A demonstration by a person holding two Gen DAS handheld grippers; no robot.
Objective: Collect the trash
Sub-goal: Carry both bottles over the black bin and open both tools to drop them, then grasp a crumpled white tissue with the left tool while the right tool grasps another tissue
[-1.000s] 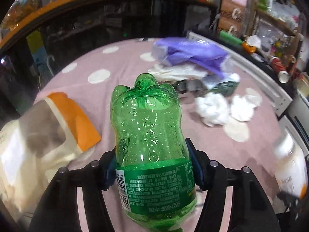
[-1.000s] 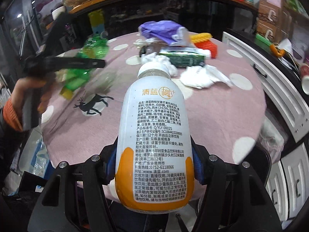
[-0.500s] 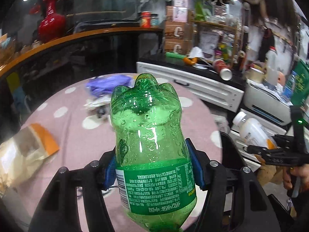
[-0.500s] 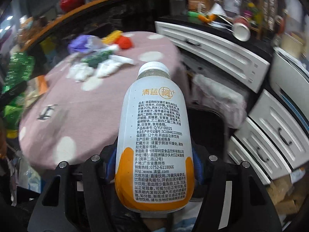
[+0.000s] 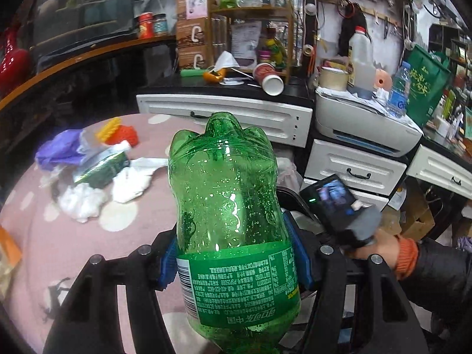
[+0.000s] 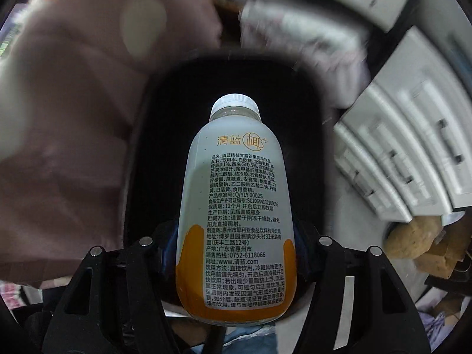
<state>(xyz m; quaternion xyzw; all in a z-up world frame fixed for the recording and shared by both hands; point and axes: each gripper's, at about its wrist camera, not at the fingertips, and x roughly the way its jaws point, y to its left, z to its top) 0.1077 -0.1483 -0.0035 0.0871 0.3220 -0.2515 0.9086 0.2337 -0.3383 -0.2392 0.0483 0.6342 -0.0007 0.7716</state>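
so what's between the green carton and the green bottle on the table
In the left wrist view, crumpled white tissues lie on the pink cloth between the carton and the bottle held in the left claw.

Both views bulge with fisheye curvature and darken to black at the corners. The left wrist view is sharp and evenly lit indoors; small glints speckle the green bottle (image 5: 228, 206). The right wrist view is dimmer: the white bottle (image 6: 236, 194) stays crisp while the pink tablecloth (image 6: 73, 94) and white drawers (image 6: 407, 147) smear with motion blur.
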